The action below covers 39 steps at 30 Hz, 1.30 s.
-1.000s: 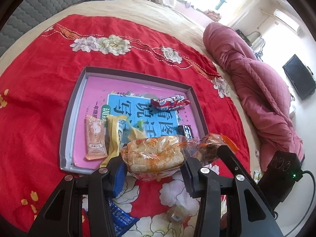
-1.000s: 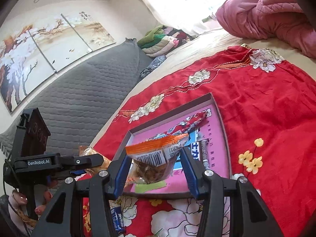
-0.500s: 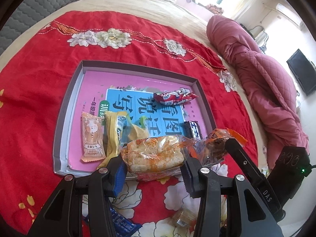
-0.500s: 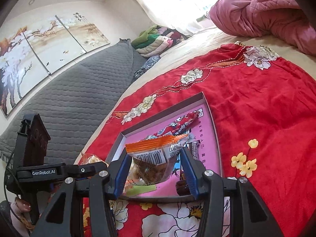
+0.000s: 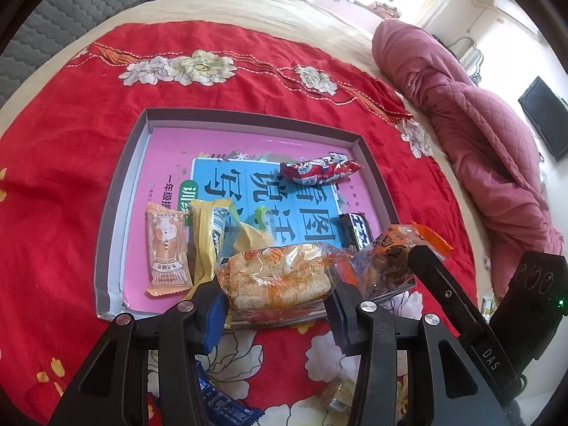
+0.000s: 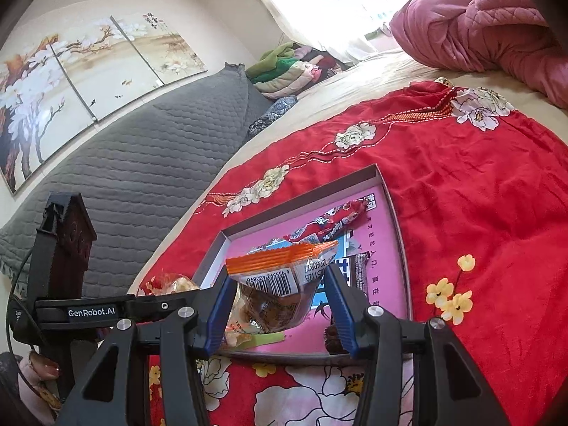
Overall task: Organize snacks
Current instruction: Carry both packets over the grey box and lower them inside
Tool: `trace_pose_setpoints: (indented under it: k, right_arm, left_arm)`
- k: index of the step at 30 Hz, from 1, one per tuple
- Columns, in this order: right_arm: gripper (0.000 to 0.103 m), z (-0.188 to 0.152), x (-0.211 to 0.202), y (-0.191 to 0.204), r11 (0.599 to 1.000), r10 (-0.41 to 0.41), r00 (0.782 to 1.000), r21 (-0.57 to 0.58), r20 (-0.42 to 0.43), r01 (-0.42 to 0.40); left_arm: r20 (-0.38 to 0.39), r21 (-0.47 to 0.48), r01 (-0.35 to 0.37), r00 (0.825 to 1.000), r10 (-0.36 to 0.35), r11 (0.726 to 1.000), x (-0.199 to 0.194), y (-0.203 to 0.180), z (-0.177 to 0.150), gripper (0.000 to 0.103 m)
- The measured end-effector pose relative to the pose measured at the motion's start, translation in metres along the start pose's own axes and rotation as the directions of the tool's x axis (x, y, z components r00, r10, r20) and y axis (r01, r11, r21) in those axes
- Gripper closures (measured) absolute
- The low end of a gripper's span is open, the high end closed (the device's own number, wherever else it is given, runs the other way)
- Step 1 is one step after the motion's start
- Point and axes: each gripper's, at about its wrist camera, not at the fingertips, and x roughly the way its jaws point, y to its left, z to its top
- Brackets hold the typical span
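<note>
My left gripper (image 5: 277, 294) is shut on a clear orange-printed bag of pale puffed snacks (image 5: 280, 277), held over the near edge of the grey tray (image 5: 117, 191) with a pink and blue bottom. My right gripper (image 6: 277, 305) is shut on an orange-topped packet of brown snacks (image 6: 280, 284), also over the tray's near edge (image 6: 280, 356); it shows in the left wrist view (image 5: 394, 259). In the tray lie a red packet (image 5: 319, 170), an orange hamster packet (image 5: 165, 252), a yellow packet (image 5: 206, 238) and a dark bar (image 5: 356, 229).
The tray sits on a red flowered cloth (image 5: 60, 163) on a bed. A blue wrapper (image 5: 220, 401) and a small clear packet (image 5: 340, 394) lie on the cloth near me. A pink quilt (image 5: 479, 135) is piled at the right. A grey headboard (image 6: 142, 177) is behind.
Both grippers have moved forward with their packets, closer to the tray's near edge. The right gripper's packet now sits beside the left one.
</note>
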Motion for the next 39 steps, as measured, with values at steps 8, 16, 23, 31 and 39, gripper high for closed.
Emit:
trace_pose_setpoints:
  k: [8, 16, 23, 31, 39]
  right_arm:
    - [0.052, -0.002, 0.003, -0.001, 1.0, -0.005, 1.0, -0.006, -0.013, 0.005]
    - [0.052, -0.004, 0.007, 0.005, 0.998, -0.031, 0.999, -0.052, -0.027, 0.029]
    - [0.052, -0.007, 0.01, 0.003, 0.996, -0.067, 0.997, -0.065, -0.049, 0.064]
    - [0.052, -0.013, 0.014, 0.007, 0.981, -0.146, 0.986, -0.137, -0.08, 0.135]
    - [0.052, -0.015, 0.015, 0.009, 0.972, -0.177, 0.981, -0.167, -0.076, 0.163]
  left_arm:
    - [-0.011, -0.005, -0.009, 1.0, 0.009, 1.0, 0.005, 0.004, -0.002, 0.053]
    - [-0.015, -0.004, -0.01, 1.0, 0.01, 1.0, 0.008, 0.004, -0.003, 0.053]
    - [-0.016, -0.001, -0.005, 1.0, 0.005, 1.0, 0.01, 0.007, -0.005, 0.053]
    - [-0.016, 0.006, -0.005, 1.0, 0.005, 1.0, 0.009, 0.006, -0.006, 0.053]
    - [-0.018, 0.009, -0.008, 1.0, 0.008, 1.0, 0.011, 0.005, -0.007, 0.053]
